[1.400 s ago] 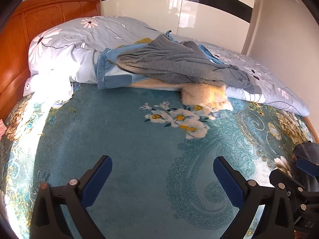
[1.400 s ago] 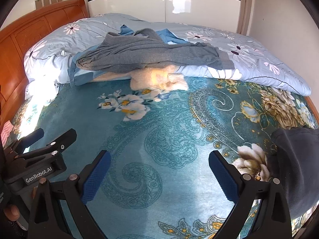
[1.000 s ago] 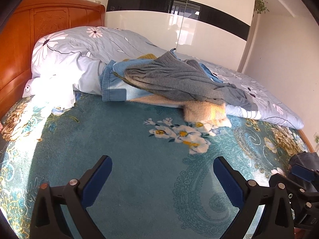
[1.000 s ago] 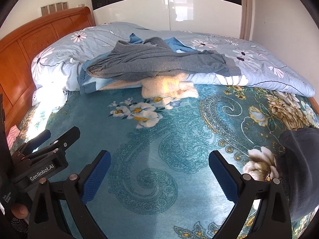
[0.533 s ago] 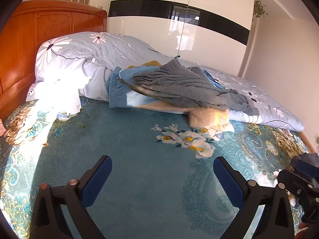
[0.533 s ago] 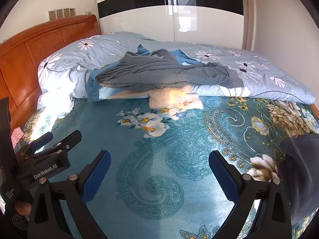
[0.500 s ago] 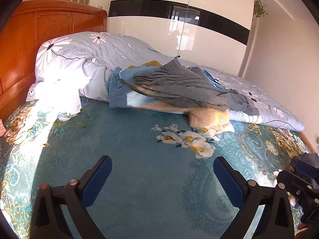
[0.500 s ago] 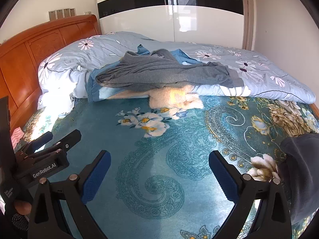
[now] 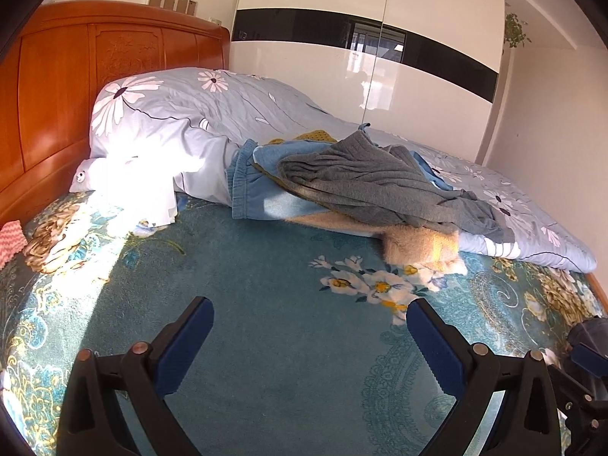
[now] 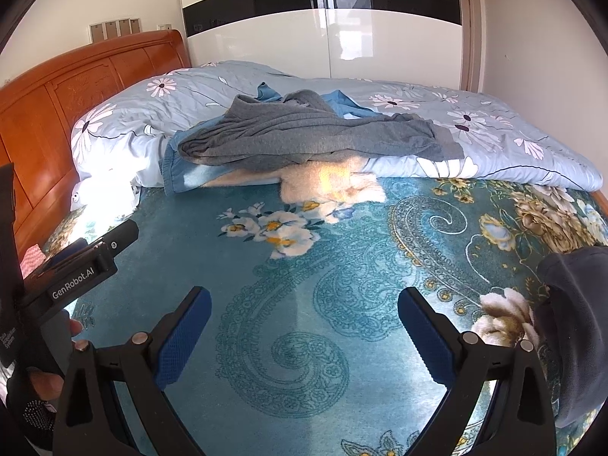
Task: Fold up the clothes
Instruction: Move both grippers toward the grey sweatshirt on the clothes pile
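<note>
A pile of clothes lies at the far side of the bed: a grey garment (image 9: 364,174) (image 10: 304,133) on top, a blue denim piece (image 9: 258,186) (image 10: 182,174) and a fluffy cream piece (image 9: 421,245) (image 10: 330,186) under it. My left gripper (image 9: 309,338) is open and empty over the teal blanket, well short of the pile. My right gripper (image 10: 304,330) is open and empty too. A dark folded garment (image 10: 577,323) lies at the right edge, next to the right gripper.
A teal floral blanket (image 9: 266,277) (image 10: 342,266) covers the bed. A light blue flowered duvet (image 9: 212,114) (image 10: 475,133) lies bunched behind the pile. A wooden headboard (image 9: 76,87) is at the left, a white wardrobe (image 10: 323,38) behind. The left gripper's body shows in the right wrist view (image 10: 79,277).
Both grippers have lifted and tilted up, so more of the wardrobe and headboard shows. Both stay open and empty. The clothes have not moved.
</note>
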The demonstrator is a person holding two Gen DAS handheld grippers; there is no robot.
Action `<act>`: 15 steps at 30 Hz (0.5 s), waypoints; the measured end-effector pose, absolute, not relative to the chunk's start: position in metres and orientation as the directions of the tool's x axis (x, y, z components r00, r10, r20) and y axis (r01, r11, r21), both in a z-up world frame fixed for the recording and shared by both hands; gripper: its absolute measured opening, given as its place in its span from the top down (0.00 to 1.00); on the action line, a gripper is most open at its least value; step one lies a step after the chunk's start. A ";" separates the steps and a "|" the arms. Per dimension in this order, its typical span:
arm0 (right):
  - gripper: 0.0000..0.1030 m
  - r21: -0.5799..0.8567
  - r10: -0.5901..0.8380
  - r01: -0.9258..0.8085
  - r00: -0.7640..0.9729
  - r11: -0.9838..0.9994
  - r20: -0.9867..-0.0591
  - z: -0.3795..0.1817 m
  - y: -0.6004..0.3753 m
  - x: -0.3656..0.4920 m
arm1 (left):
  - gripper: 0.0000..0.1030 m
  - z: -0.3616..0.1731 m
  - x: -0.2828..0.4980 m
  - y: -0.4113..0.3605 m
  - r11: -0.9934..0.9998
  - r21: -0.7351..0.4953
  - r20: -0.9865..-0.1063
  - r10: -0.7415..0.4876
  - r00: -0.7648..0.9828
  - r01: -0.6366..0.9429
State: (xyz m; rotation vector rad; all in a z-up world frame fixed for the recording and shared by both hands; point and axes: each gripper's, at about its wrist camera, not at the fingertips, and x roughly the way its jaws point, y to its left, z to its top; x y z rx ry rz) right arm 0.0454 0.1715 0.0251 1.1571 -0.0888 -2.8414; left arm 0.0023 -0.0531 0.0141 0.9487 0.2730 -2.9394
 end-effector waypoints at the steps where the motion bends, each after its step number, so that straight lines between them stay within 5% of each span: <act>1: 0.04 0.083 -0.089 0.043 -0.708 -0.996 -0.701 0.023 0.173 0.044 | 0.00 0.013 0.000 -0.053 -0.984 -0.149 -0.590 0.007 -0.808 0.101; 15: 0.04 0.103 -0.095 0.029 -0.678 -0.994 -0.729 0.004 0.188 0.027 | 0.00 -0.015 -0.032 -0.042 -0.974 -0.218 -0.682 0.101 -0.724 0.070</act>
